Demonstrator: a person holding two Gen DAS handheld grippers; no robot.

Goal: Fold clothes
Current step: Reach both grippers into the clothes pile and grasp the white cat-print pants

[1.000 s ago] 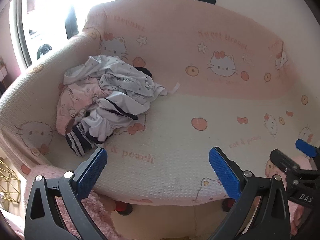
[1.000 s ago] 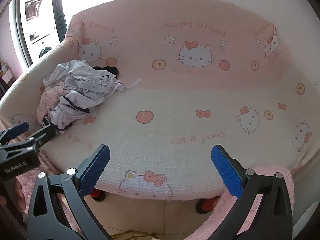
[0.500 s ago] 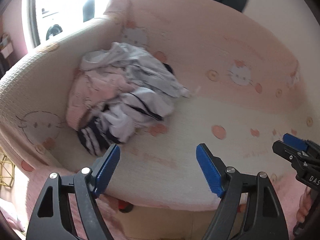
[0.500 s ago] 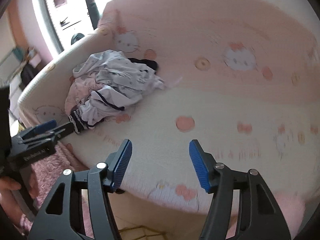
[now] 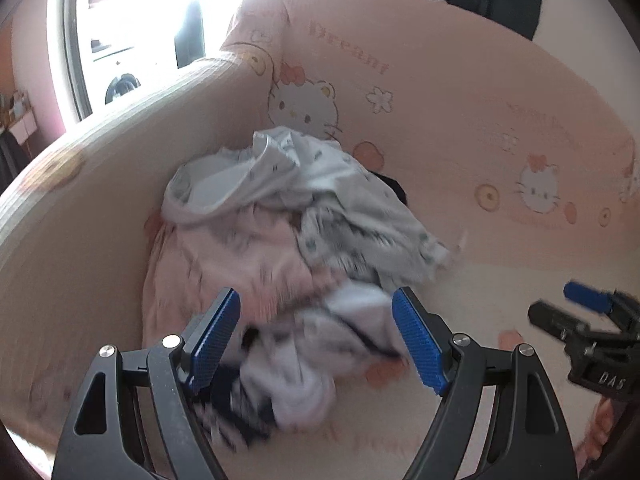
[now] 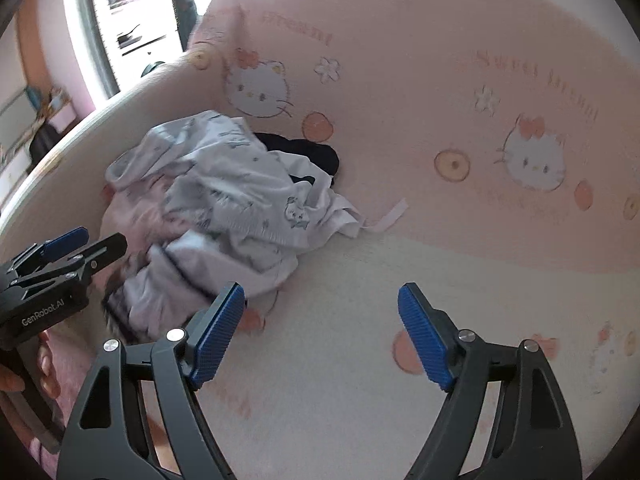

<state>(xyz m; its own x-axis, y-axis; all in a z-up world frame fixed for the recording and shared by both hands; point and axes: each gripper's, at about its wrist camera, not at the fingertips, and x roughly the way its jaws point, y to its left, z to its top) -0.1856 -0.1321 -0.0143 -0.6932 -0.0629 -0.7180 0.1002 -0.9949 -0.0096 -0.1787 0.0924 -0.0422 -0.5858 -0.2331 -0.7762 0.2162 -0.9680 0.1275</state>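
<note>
Crumpled cotton clothes (image 5: 288, 248) lie heaped, unfolded, in the sofa (image 6: 400, 320) corner against its waffle-textured pink cover; we judge folding not yet begun. Our left gripper (image 5: 316, 340) gapes empty near the pile. Our right gripper (image 6: 320, 336), its jaws just reopened, holds nothing.

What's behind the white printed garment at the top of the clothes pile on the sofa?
A black garment peeks out behind the white printed garment, against the sofa's pink backrest. Most of it is covered, so its kind cannot be told.
</note>
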